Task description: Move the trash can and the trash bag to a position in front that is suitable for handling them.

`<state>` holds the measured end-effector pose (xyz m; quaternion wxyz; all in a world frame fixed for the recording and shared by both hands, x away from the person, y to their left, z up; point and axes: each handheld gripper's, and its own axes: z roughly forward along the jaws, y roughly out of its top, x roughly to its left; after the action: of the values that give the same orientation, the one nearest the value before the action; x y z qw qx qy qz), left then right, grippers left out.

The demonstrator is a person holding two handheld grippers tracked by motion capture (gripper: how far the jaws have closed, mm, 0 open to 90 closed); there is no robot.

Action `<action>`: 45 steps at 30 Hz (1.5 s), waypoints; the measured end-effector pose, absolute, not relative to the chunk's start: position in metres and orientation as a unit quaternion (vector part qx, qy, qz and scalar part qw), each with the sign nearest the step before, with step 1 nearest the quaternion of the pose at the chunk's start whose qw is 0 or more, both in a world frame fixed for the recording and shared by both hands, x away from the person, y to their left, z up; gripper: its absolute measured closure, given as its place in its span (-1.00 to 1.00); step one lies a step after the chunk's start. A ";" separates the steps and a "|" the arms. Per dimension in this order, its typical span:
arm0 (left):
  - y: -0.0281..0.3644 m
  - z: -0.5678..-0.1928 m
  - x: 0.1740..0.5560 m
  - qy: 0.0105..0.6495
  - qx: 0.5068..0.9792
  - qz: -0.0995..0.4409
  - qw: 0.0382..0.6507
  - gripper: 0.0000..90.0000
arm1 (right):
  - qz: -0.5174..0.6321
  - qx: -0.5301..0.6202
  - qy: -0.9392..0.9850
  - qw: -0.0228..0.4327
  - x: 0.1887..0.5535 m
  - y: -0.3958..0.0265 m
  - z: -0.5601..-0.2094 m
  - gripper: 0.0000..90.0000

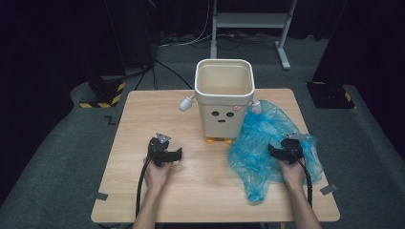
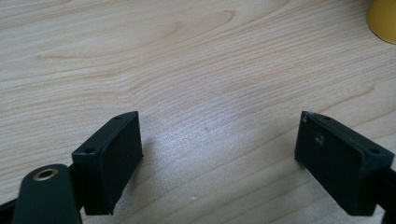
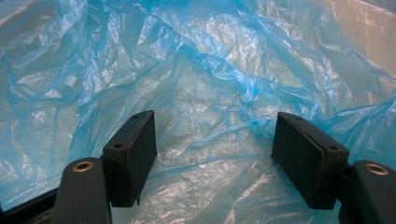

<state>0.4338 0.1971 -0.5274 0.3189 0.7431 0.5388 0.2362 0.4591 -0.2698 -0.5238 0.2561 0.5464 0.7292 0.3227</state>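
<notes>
A cream square bin [image 1: 223, 95] with a drawn face, small white arms and yellow feet stands at the back middle of the wooden table [image 1: 143, 119]. A crumpled blue plastic bag [image 1: 260, 143] lies to its right. My right gripper [image 1: 277, 151] hovers over the bag, open; in the right gripper view the blue plastic bag [image 3: 210, 70] spreads just under the open jaws, nothing pinched between them. My left gripper [image 1: 177, 153] is open over bare wood left of the bin's feet. One yellow foot [image 2: 383, 18] shows at the corner of the left gripper view.
The table's front edge carries grey tape tabs [image 1: 99, 195] at both corners. Beyond the table stand a white frame [image 1: 248, 21] and black stands with yellow-black striped bases [image 1: 102, 98] on the grey floor. Bare wood lies between my two hands.
</notes>
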 end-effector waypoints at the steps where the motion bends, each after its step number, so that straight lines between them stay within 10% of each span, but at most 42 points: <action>1: 0.197 -0.527 0.434 0.538 0.744 0.236 0.319 -0.66 | 0.323 0.546 0.729 0.256 0.459 -0.270 -0.524 -0.32; 45: 0.199 -0.528 0.432 0.529 0.750 0.231 0.324 -0.68 | 0.311 0.567 0.718 0.257 0.460 -0.271 -0.524 -0.59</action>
<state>0.4318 0.1989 -0.5275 0.3236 0.7495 0.5294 0.2308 0.4602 -0.2708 -0.5243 0.2566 0.5673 0.7182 0.3107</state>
